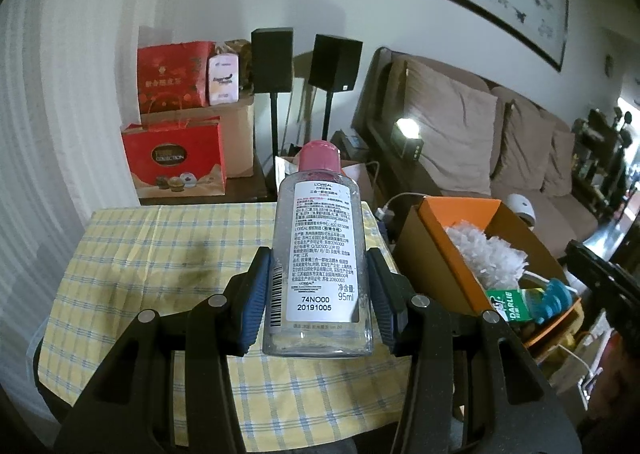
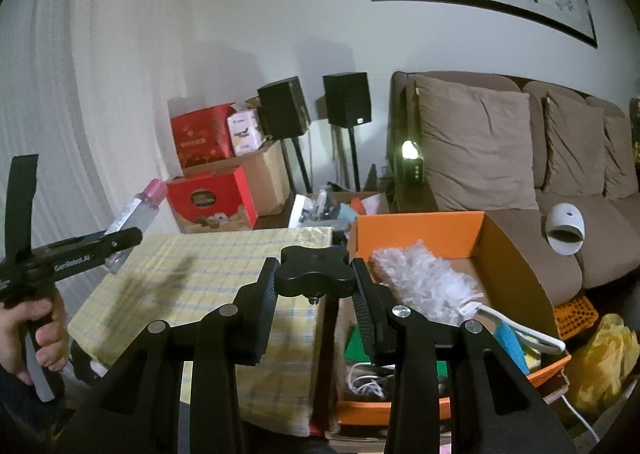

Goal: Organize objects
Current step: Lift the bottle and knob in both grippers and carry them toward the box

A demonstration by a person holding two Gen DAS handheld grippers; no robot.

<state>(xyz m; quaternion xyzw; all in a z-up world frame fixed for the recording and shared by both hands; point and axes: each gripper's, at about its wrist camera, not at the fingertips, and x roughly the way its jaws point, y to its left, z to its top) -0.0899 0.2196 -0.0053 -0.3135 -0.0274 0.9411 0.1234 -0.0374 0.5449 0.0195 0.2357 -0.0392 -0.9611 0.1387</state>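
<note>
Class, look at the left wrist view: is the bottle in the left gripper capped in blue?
No: the bottle clamped in the left gripper has a pink cap.

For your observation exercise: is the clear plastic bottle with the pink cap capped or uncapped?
Capped. The clear plastic bottle with the pink cap, held between the left gripper's blue pads, has the cap seated on its neck in both views.
</note>
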